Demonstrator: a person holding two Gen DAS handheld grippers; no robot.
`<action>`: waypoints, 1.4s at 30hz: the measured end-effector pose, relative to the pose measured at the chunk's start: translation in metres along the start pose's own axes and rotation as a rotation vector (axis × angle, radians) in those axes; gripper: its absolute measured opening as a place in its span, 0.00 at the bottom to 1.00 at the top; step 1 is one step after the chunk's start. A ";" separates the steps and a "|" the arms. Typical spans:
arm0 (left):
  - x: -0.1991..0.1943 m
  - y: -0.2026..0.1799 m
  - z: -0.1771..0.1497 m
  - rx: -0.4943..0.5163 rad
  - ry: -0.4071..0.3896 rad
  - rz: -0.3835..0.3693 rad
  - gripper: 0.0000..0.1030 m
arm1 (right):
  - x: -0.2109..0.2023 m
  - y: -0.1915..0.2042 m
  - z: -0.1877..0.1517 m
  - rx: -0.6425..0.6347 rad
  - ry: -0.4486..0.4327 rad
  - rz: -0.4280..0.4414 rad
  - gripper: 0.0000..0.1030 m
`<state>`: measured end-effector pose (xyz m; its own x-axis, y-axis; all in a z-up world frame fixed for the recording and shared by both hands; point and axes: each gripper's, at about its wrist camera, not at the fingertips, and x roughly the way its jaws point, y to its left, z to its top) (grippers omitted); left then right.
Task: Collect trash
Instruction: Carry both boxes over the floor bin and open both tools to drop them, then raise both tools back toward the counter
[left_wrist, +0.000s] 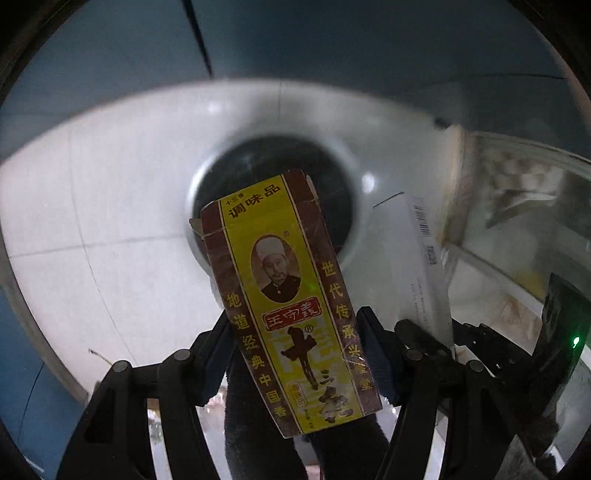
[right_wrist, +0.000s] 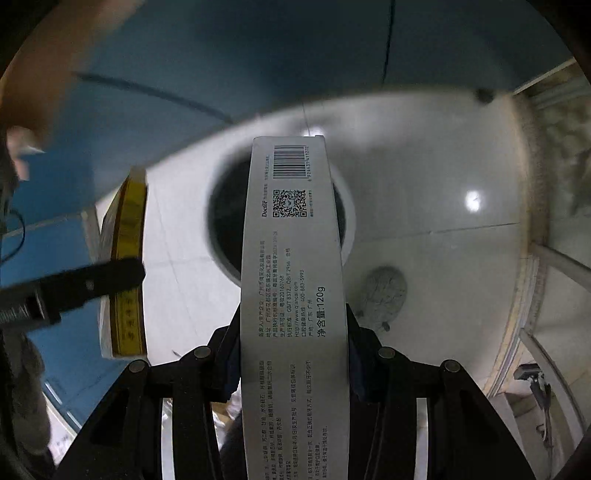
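Observation:
My left gripper (left_wrist: 297, 334) is shut on a yellow and brown seasoning box (left_wrist: 284, 295), which sticks up and tilts slightly left. Beyond it, on the white tiled floor, stands a round bin (left_wrist: 273, 162) with a dark opening and a pale rim. My right gripper (right_wrist: 293, 332) is shut on a long white toothpaste box (right_wrist: 291, 295) with a barcode and QR code; its far end overlaps the bin's opening (right_wrist: 229, 218). The white box (left_wrist: 421, 266) shows at the right of the left wrist view, and the seasoning box (right_wrist: 127, 266) in the left gripper's finger shows at the left of the right wrist view.
A blue wall (left_wrist: 332, 40) runs behind the bin. A glass-fronted cabinet or frame (left_wrist: 517, 206) stands at the right. A grey round mark (right_wrist: 382, 288) lies on the floor tiles right of the bin. A person's hand (right_wrist: 22, 155) appears at the left edge.

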<state>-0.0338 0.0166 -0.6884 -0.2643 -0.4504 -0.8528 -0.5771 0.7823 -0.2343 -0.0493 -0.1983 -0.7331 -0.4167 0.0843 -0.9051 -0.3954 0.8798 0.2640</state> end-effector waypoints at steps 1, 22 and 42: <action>0.012 0.002 0.004 0.000 0.016 0.002 0.61 | 0.019 -0.003 0.002 -0.003 0.024 -0.006 0.46; 0.004 0.035 -0.052 -0.100 -0.263 0.246 1.00 | 0.023 0.017 0.020 -0.028 -0.071 -0.218 1.00; -0.223 -0.040 -0.224 -0.021 -0.478 0.255 1.00 | -0.311 0.090 -0.110 -0.091 -0.355 -0.206 1.00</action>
<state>-0.1251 -0.0108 -0.3843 -0.0199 0.0021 -0.9998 -0.5571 0.8303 0.0129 -0.0454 -0.1974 -0.3911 -0.0198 0.0810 -0.9965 -0.5180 0.8517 0.0795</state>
